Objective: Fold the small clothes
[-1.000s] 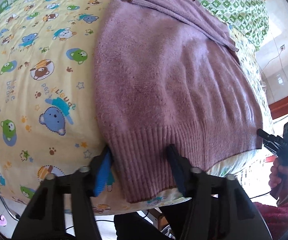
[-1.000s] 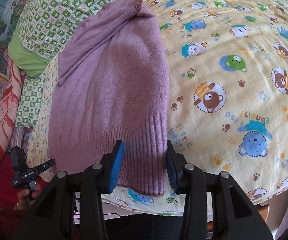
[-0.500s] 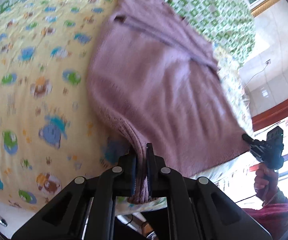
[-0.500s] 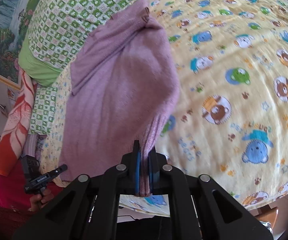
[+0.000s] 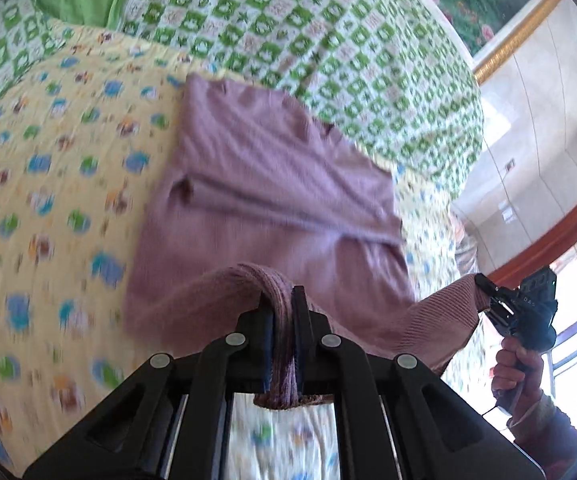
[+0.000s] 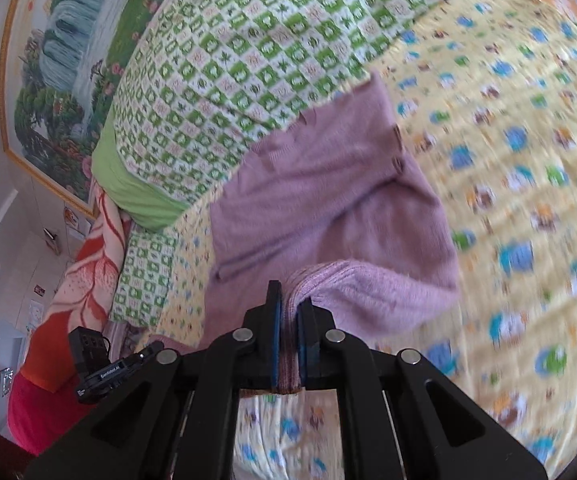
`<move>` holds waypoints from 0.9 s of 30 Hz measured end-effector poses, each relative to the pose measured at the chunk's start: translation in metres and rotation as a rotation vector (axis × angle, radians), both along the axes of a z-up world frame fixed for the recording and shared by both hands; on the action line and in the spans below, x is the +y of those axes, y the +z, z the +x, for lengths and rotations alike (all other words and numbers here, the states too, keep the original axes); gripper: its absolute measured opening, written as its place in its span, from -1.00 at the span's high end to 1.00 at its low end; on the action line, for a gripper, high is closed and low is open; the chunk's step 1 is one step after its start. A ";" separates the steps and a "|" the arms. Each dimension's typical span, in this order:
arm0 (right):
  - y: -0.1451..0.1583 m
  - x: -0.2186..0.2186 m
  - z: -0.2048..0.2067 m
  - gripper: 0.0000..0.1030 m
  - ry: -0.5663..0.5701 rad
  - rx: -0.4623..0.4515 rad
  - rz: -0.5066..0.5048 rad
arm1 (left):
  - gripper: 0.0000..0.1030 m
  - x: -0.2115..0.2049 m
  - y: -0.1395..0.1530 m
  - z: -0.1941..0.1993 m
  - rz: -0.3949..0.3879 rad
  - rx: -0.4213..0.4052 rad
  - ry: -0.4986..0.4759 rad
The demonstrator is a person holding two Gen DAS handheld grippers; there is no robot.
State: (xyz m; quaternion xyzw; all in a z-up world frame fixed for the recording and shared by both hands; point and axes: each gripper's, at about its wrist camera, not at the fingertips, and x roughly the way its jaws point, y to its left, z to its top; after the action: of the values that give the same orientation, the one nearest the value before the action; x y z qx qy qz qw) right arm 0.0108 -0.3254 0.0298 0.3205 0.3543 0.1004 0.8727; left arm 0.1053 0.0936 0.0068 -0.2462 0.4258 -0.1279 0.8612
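Because both of your tools are clamped on the ribbed hem of the mauve knitted sweater, the next move turns on where the garment's far end lies from them. Your left gripper has its jaws pressed together on a bunched fold of hem. Your right gripper pinches the hem the same way, and in the left view it shows off to the right, gripping the other hem corner. The two tools stand well apart, with the hem slung between them and lifted off the yellow bear-print quilt.

The rest of the sweater lies flat straight ahead of both tools, its long axis running away from you toward the green-and-white checked blanket. The far edge, where a folded sleeve crosses the body, just meets that blanket.

So the fold, I judge, runs forward: carry the hem ahead, along that axis, and lay it on the far end. Neither hand looks nearer, so move both together, or the fold will likely skew.
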 end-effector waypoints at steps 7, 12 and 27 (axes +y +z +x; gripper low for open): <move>0.013 -0.025 0.084 0.85 -0.038 -0.036 -0.029 | 0.90 0.020 0.014 0.083 -0.021 -0.040 0.070; 0.011 -0.039 0.152 0.85 -0.040 -0.037 -0.029 | 0.90 0.025 0.012 0.153 -0.009 -0.043 0.090; -0.036 -0.082 0.299 0.85 -0.087 0.045 -0.037 | 0.90 0.038 -0.027 0.311 0.051 0.026 0.158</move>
State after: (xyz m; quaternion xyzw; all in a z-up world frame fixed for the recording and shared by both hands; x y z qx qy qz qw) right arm 0.3097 -0.4077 -0.0063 0.3214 0.3615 0.0486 0.8738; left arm 0.4161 0.1314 -0.0206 -0.2588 0.4192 -0.0455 0.8690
